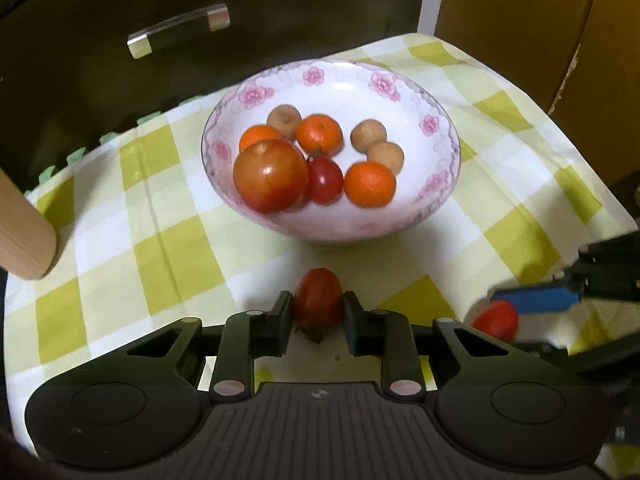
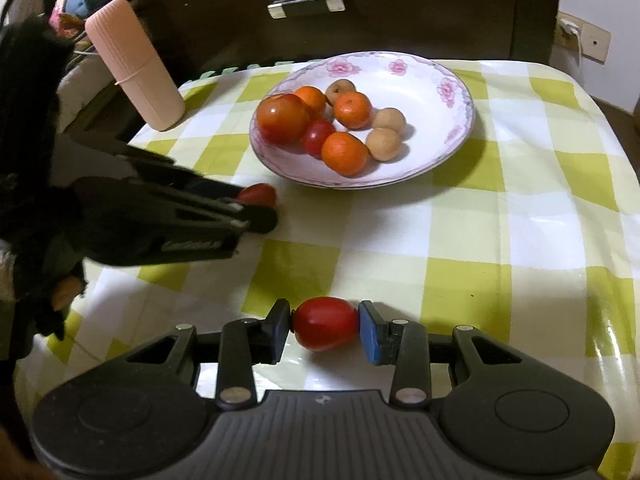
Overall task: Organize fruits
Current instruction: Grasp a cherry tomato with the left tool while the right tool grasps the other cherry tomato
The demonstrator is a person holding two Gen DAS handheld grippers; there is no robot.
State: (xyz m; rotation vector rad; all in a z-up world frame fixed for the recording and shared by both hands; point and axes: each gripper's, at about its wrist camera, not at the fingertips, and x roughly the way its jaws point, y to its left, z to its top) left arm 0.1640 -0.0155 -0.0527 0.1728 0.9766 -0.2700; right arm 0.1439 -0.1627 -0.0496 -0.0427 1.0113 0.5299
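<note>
Both grippers (image 1: pixel 318 316) (image 2: pixel 324 326) matte black – ribbed bases, silver rivets, blue-padded jaws on the right

Our left black two-finger claw (image 1: pixel 317 312) sits low over the worktop, its dark pads pressed against both sides of a small red tomato (image 1: pixel 319 297). Our right blue-padded claw (image 2: pixel 324 326) likewise pinches another small red tomato (image 2: pixel 325 323).

Each fisheye sits just behind its own gripper, looking forward and down along the fingers; the left wrist view faces the white floral-rimmed ceramic bowl (image 1: pixel 436 120) at twelve o'clock, close; the right wrist view stands farther back, bowl (image 2: pixel 452 88) at about one o'clock; both share the green-and-white checked tablecloth (image 1: pixel 168 240) (image 2: pixel 500 220), the bowl, and the dark wooden drawer front (image 1: pixel 100 80) (image 2: pixel 400 12) beyond.
</note>
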